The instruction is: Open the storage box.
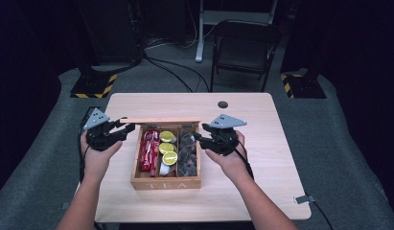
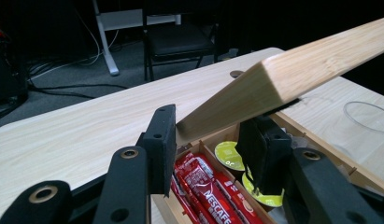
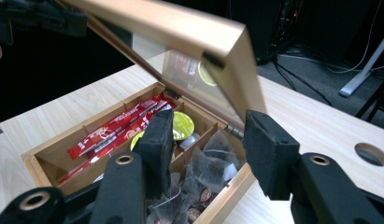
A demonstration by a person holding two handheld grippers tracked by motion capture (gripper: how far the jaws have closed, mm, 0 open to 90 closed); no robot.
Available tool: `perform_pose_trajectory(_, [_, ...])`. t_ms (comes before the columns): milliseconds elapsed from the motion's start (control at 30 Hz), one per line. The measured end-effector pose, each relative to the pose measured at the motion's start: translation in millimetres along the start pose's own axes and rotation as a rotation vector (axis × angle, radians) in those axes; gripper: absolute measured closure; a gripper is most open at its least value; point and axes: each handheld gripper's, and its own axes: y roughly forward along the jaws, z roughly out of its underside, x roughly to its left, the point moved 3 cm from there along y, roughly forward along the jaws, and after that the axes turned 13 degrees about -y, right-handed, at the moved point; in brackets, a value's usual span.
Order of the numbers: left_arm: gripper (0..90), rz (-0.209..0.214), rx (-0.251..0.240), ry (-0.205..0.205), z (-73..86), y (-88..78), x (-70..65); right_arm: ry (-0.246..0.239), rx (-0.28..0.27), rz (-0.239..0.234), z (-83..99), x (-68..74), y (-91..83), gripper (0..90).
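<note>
High view, box: a wooden tea box [image 1: 166,182] sits in the middle of the bench [image 1: 261,143], its lid [image 1: 158,120] raised.
High view, left tongs: the left tongs [image 1: 129,128] hold the lid's left corner.
High view, right tongs: the right tongs [image 1: 197,138] sit at the box's right rim, just under the lid's right end.
Left gripper view, grip: the left tongs [image 2: 206,140] pinch the lid [image 2: 292,74] at its wooden corner, both pads pressed on it; red sachets [image 2: 206,186] and yellow-green capsules [image 2: 229,156] lie in the box below.
Right gripper view, grip: the right tongs [image 3: 210,144] stand spread, pads clear of the lid [image 3: 180,32] above; one jaw hangs over the box [image 3: 45,163], the other outside its rim, with dark tea bags [image 3: 203,172] beneath.
</note>
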Motion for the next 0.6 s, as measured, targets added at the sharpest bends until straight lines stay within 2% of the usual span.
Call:
perform_pose_trajectory(200, [57.4, 0.002, -0.008, -0.006, -2.2, 1.7, 0.9, 0.015, 0.030, -0.012, 13.7, 10.4, 9.1, 49.8])
perform_pose_trajectory(367, [57.4, 0.008, -0.003, -0.004, -2.8, 1.7, 2.0, 0.002, 0.062, -0.024, 29.2, 20.0, 19.4, 49.6])
perform_pose_trajectory(600, [57.4, 0.008, -0.009, -0.007, -3.0, 2.3, 2.1, 0.011, 0.095, -0.042, 48.4, 30.1, 40.6, 49.7])
